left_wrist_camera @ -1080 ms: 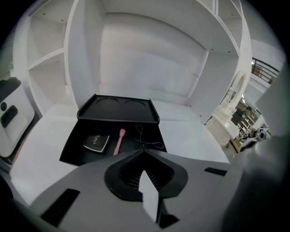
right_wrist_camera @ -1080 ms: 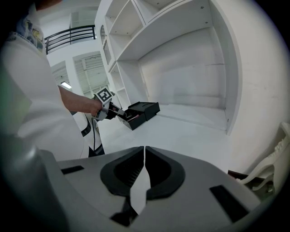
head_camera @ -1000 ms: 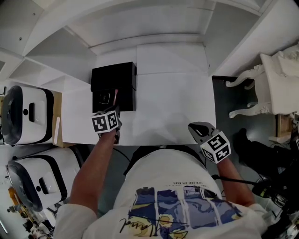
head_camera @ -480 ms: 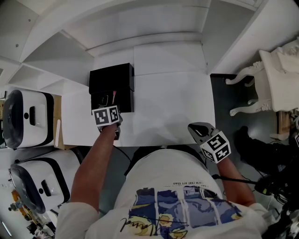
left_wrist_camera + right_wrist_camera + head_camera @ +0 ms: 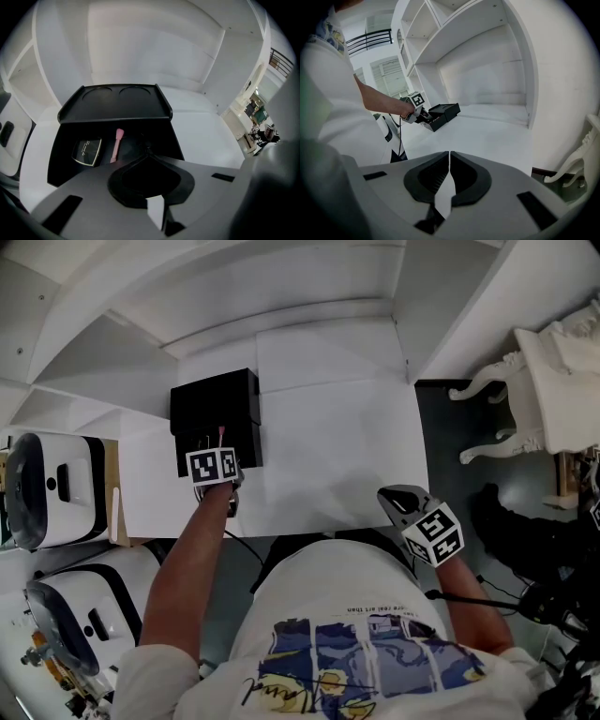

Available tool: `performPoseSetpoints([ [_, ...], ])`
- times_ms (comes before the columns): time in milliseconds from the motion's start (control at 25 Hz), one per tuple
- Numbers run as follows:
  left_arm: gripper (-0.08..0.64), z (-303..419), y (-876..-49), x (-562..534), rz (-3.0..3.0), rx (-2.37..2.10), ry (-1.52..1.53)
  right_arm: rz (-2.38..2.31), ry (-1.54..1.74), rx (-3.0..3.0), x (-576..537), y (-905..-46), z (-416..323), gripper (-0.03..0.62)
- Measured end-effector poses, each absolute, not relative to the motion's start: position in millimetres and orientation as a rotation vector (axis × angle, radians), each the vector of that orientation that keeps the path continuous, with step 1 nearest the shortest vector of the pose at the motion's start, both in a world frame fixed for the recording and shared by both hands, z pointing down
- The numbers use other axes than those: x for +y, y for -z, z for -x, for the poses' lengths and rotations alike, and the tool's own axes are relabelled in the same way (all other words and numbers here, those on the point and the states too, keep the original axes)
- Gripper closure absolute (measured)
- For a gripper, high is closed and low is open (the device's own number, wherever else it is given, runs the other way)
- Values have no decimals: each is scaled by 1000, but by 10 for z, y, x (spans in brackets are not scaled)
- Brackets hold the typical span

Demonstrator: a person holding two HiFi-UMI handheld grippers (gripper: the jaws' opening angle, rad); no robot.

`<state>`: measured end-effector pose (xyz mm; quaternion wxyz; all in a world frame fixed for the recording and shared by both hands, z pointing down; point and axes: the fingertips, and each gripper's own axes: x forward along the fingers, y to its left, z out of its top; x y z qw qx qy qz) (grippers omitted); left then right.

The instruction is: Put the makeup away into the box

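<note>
While the left tool (image 5: 148,152), pressed together, hangs over the open black box (image 5: 60,150) at upper left, a gold-edged black compact (image 5: 87,152) and a slim pink applicator (image 5: 116,145) lie inside. The right tool (image 5: 449,161) is closed and empty. The white desk (image 5: 328,446) seems bare, so probably only the lid remains.

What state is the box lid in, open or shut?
Open: lid swung back behind the box; compact and pink brush visible inside.

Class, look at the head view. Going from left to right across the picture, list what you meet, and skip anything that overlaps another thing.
white machine → black box → right tongs → white carved furniture
</note>
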<state>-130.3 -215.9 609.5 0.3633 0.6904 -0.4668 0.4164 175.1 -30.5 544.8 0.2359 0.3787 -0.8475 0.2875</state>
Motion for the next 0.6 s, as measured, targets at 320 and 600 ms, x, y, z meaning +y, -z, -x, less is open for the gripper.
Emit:
performPoseSetpoints([
  [320, 543, 1313, -6165, -2116, -1748, -1175, -1150, -1044, -826, -2323, -290, -5500, -1767, 565],
  [600, 540, 1310, -6180, -2105, -1739, -1159, -1160, -1033, -844, -2324, -267, -5550, -1742, 565],
])
